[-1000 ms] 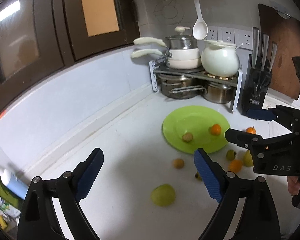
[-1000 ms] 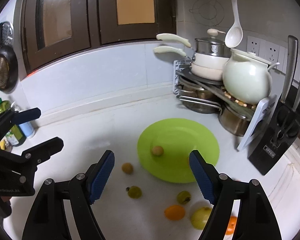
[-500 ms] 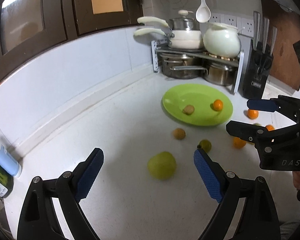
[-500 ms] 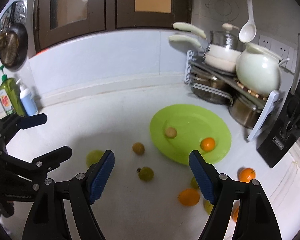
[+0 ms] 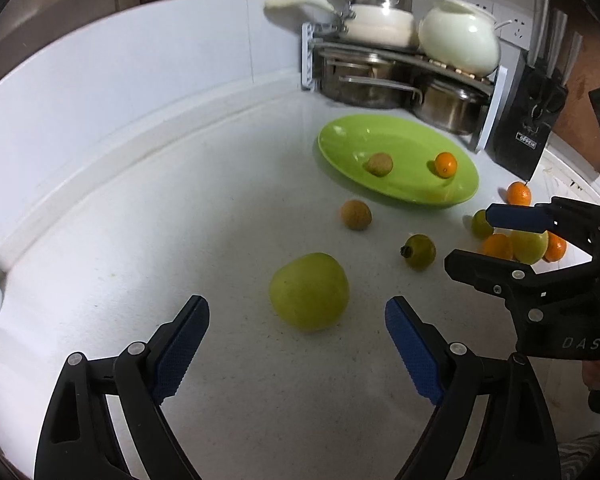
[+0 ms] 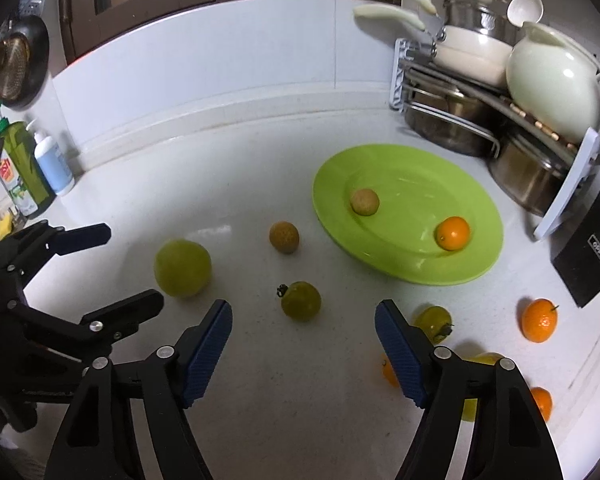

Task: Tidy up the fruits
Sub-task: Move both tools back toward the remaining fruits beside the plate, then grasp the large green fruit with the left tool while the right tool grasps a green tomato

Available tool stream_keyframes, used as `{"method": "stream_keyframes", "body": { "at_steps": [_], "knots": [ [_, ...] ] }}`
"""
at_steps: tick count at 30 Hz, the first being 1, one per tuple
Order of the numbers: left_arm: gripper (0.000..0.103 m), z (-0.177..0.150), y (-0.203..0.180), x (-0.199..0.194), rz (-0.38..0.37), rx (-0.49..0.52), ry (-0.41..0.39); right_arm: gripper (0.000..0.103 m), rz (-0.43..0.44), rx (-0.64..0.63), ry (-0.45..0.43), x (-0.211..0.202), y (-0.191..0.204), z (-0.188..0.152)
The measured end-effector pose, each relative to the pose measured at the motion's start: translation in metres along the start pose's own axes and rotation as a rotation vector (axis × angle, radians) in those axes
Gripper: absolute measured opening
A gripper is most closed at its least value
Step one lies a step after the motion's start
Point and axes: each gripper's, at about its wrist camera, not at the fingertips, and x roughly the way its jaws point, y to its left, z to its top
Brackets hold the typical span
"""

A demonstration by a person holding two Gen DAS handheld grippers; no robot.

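A green plate holds a small tan fruit and an orange. On the white counter lie a big green apple, a brown fruit, a small green fruit and several oranges and green fruits at the right. My left gripper is open and empty, just short of the apple. My right gripper is open and empty, just short of the small green fruit.
A rack with pots and a white kettle stands at the back. A black knife block stands right of the plate. Soap bottles stand at the left by the wall.
Both grippers have come down and forward toward the counter. The apple and the small green fruit now sit much closer to the open jaws. No fruit has moved.
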Motion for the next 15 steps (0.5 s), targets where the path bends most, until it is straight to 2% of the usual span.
{"method": "stream_keyframes", "body": {
  "at_steps": [12, 15],
  "knots": [
    [0.072, 0.009, 0.003, 0.025, -0.028, -0.040, 0.052, 0.054, 0.054, 0.033, 0.077, 0.035, -0.007, 0.006],
    [0.067, 0.009, 0.003, 0.028, -0.037, -0.048, 0.060, 0.053, 0.053, 0.036, 0.087, 0.040, -0.008, 0.006]
  ]
}}
